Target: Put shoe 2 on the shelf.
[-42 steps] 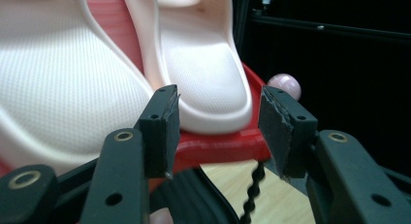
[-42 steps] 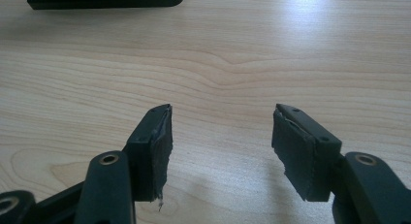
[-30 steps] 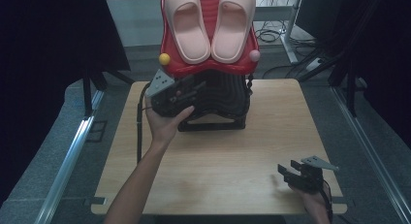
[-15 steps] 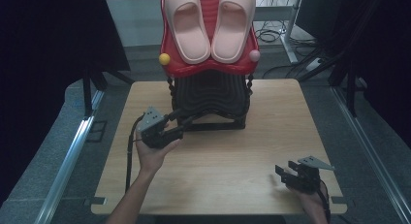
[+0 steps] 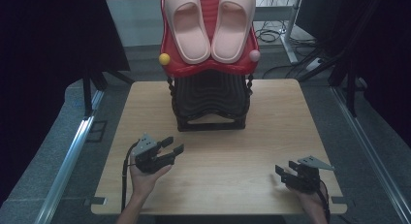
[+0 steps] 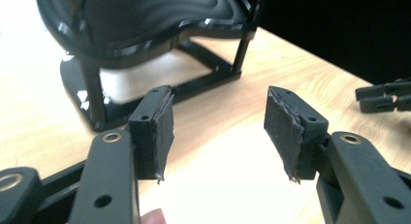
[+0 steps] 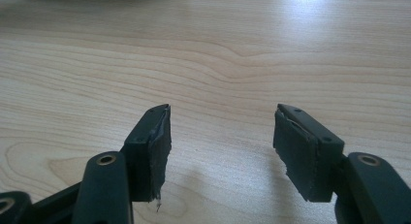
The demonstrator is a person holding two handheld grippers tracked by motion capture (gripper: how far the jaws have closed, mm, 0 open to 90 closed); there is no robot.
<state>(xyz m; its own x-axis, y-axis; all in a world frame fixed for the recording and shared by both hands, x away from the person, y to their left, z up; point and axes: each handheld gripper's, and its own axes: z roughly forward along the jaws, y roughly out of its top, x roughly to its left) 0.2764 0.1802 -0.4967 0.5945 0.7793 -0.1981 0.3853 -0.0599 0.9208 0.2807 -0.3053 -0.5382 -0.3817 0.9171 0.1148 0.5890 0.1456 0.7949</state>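
Left gripper (image 5: 170, 150) hangs empty, its jaws just widening, near the black rack (image 5: 212, 100) bearing pink slippers (image 5: 208, 23) ahead. Right gripper (image 5: 287, 171) rests agape, empty, well apart. Likely resetting; next, reach up toward a slipper.

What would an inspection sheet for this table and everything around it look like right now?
Surface: pale wooden table, bare in front of the rack.
Job's things: a pair of pink slippers lies side by side on the rack's red top tier; the black shoe rack stands at the far middle of the table.
Clutter: nothing seen on the table.
Grippers: left gripper in the hand near the front left, its jaws have just been opening, nothing between them; right gripper near the front right, jaws apart and empty.
Cables: a black cable trails from the left gripper; more cables lie on the floor behind.
Surroundings: grey floor, black curtains, metal rails either side.
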